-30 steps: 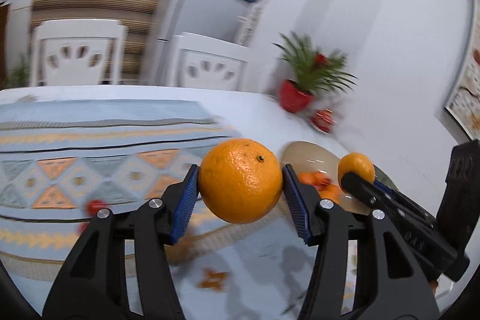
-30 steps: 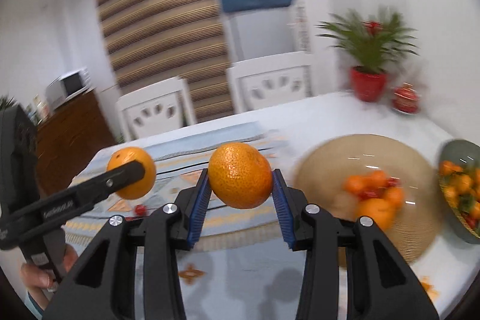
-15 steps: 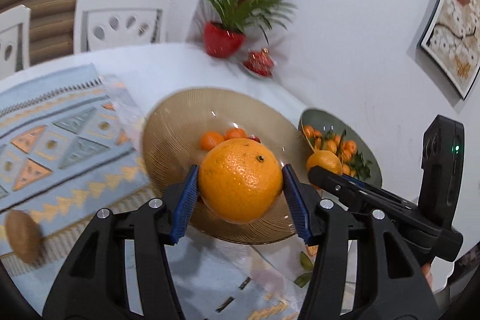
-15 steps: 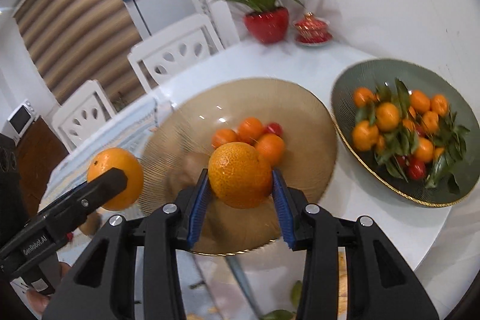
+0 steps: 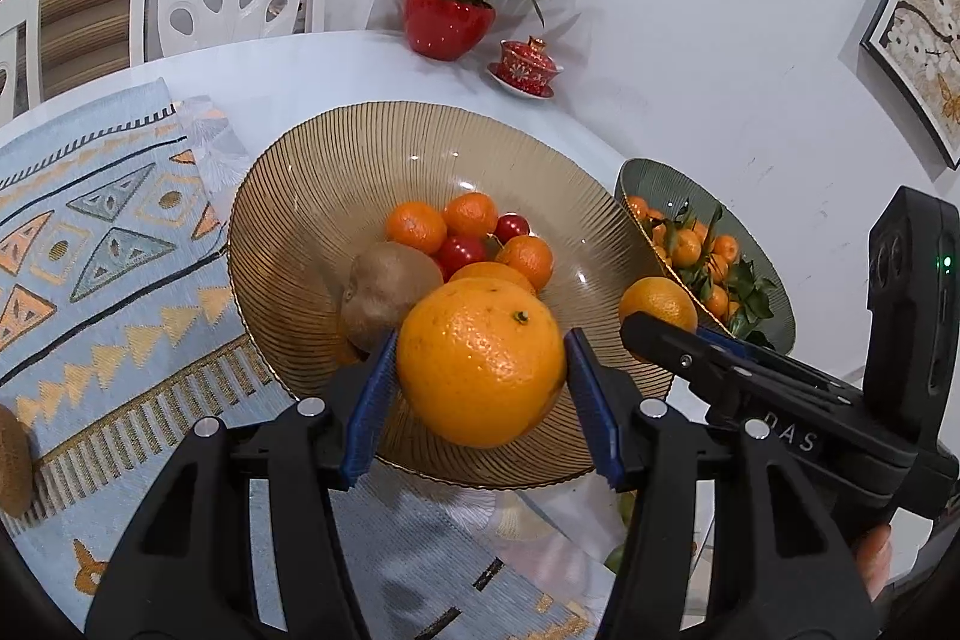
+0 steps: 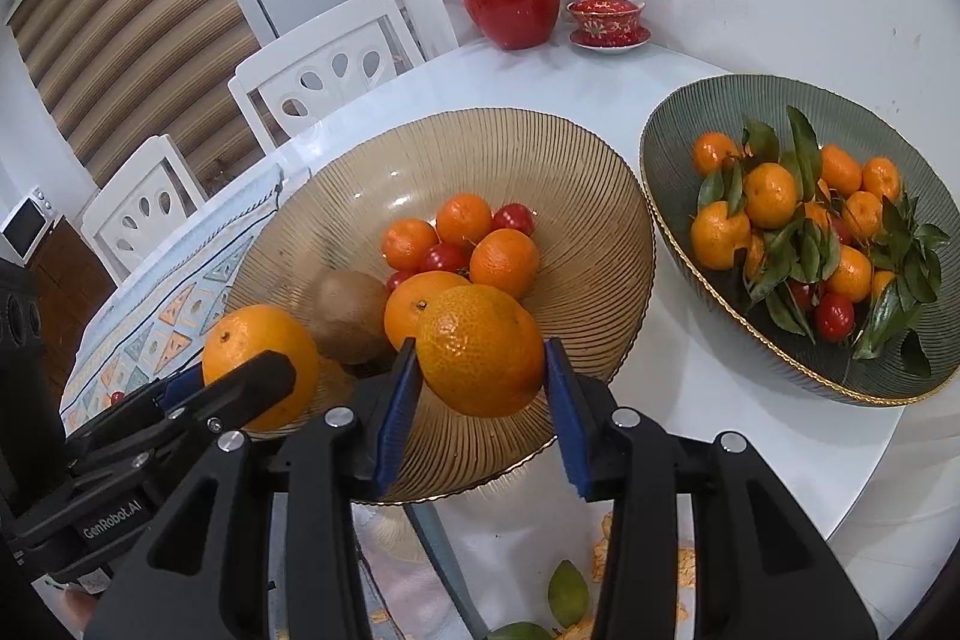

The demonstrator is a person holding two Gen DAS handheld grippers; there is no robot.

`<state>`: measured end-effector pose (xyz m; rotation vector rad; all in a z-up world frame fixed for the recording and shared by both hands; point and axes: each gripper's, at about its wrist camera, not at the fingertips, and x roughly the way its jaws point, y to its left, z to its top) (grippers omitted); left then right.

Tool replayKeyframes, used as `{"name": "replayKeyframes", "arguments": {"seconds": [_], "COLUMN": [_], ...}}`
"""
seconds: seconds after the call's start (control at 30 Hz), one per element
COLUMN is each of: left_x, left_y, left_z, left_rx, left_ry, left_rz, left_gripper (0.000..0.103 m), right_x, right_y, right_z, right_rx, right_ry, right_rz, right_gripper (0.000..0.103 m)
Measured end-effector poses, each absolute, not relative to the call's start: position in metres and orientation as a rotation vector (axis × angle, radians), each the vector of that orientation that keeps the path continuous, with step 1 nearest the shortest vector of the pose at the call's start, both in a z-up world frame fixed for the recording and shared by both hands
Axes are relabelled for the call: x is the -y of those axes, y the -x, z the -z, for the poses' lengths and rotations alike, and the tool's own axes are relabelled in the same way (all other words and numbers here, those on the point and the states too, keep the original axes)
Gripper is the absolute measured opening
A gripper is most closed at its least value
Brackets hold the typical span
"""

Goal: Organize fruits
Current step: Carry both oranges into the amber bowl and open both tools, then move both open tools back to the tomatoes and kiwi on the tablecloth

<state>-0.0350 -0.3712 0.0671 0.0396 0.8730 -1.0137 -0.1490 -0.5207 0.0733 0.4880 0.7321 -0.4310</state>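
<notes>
Clamped between the blue pads of the left gripper (image 5: 480,400), a large orange (image 5: 480,361) is held over the near rim of the amber ribbed bowl (image 5: 336,172). Just beside it, a smaller orange (image 6: 480,349) is gripped by the right gripper (image 6: 480,400) over the same rim. Deeper in the bowl, a kiwi (image 6: 351,316), several mandarins (image 6: 462,218) and cherry tomatoes (image 6: 443,257) are piled together. Farther right, a green bowl (image 6: 678,142) of leafy mandarins is seen, and a red potted plant (image 6: 513,10) stands at the table's far edge.

Two bowls (image 6: 600,196), two chairs (image 6: 318,64), one potted plant (image 6: 510,10), one lidded cup (image 6: 606,13).
</notes>
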Motion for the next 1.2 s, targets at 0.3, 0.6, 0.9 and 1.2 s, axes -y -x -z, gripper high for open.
{"name": "replayKeyframes", "arguments": {"seconds": [0.3, 0.6, 0.9, 1.2], "left_x": [0.359, 0.342, 0.314, 0.244], "left_y": [0.038, 0.047, 0.05, 0.034], "left_z": [-0.086, -0.099, -0.109, -0.126], "left_rx": [-0.821, -0.779, -0.748, -0.696], "left_ry": [-0.025, -0.029, -0.011, 0.044], "left_rz": [1.019, 1.014, 0.997, 0.906], "left_gripper": [0.056, 0.057, 0.058, 0.061], "right_x": [0.523, 0.505, 0.475, 0.424], "right_y": [0.155, 0.157, 0.152, 0.123], "right_z": [-0.084, -0.096, -0.111, -0.115], "right_rx": [-0.691, -0.673, -0.65, -0.668], "right_ry": [-0.493, -0.47, -0.411, -0.351], "right_rz": [0.443, 0.415, 0.369, 0.268], "right_gripper": [0.047, 0.05, 0.05, 0.05]}}
